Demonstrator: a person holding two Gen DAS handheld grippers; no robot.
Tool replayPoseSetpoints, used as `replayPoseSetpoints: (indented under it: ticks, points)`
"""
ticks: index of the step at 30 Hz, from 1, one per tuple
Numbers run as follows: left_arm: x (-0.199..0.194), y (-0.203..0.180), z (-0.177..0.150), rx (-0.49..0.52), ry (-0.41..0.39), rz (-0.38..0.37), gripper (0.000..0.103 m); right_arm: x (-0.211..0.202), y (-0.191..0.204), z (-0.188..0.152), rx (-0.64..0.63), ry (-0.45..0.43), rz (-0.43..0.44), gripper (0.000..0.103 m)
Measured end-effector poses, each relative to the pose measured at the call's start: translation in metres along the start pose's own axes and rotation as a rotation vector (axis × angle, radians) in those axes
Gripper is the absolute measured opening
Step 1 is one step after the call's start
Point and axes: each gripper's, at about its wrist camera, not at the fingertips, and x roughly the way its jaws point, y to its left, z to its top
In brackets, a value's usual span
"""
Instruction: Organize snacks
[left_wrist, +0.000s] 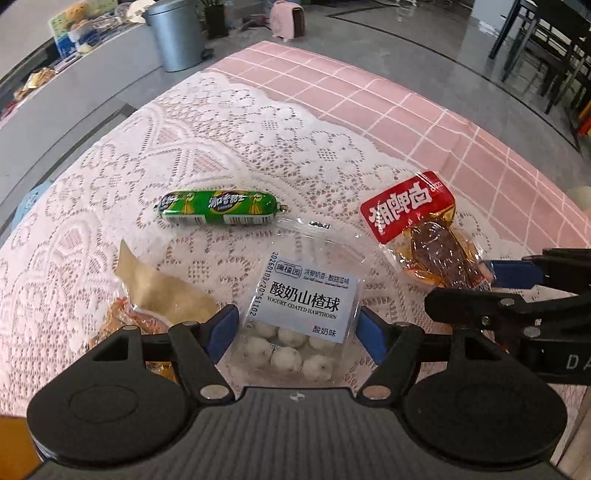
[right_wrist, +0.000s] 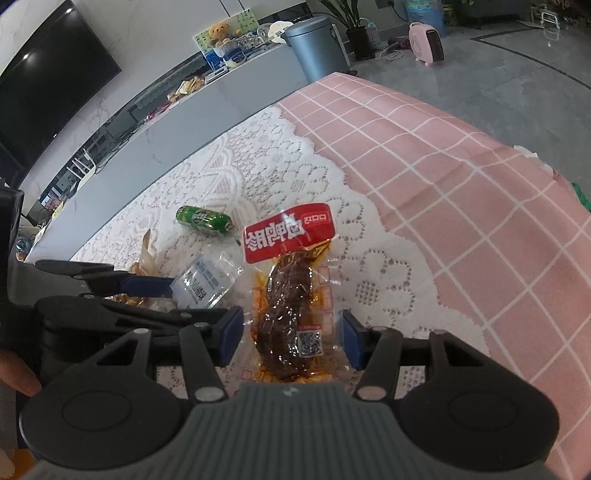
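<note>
A clear pack of yogurt-coated hawthorn balls (left_wrist: 301, 321) lies flat on the lace cloth. My left gripper (left_wrist: 299, 334) is open around it, a blue pad close to each side. A red-labelled pack of braised meat (right_wrist: 291, 310) sits deep between the pads of my right gripper (right_wrist: 291, 339), which is shut on its lower end. In the left wrist view that meat pack (left_wrist: 424, 229) lies to the right of the hawthorn pack. A green sausage (left_wrist: 218, 213) rests farther back. A tan and orange snack pack (left_wrist: 162, 295) lies left of my left gripper.
White lace cloth (left_wrist: 258, 140) covers the near part of the pink checked tablecloth (left_wrist: 388, 107). Beyond the table stand a grey bin (left_wrist: 177, 37), a pink heater (left_wrist: 288, 18) and dark chairs (left_wrist: 546, 44). A fingertip (right_wrist: 18, 376) shows at the left edge.
</note>
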Motion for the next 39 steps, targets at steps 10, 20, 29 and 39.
replayPoseSetpoints:
  ticks: [10, 20, 29, 39]
  points:
    - [-0.018, -0.013, -0.002, -0.132, 0.013, 0.044, 0.068, -0.013, -0.003, -0.006, 0.015, -0.012, 0.027, 0.054]
    - [-0.063, -0.028, -0.016, -0.175, -0.048, 0.073, 0.068, -0.041, 0.0, -0.015, -0.012, -0.054, 0.033, 0.054]
    - [-0.128, -0.029, -0.048, -0.312, -0.163, 0.044, 0.068, -0.09, 0.009, -0.026, -0.032, -0.1, 0.048, 0.054]
    - [-0.216, -0.009, -0.1, -0.432, -0.306, 0.052, 0.068, -0.145, 0.072, -0.043, -0.174, -0.173, 0.112, 0.054]
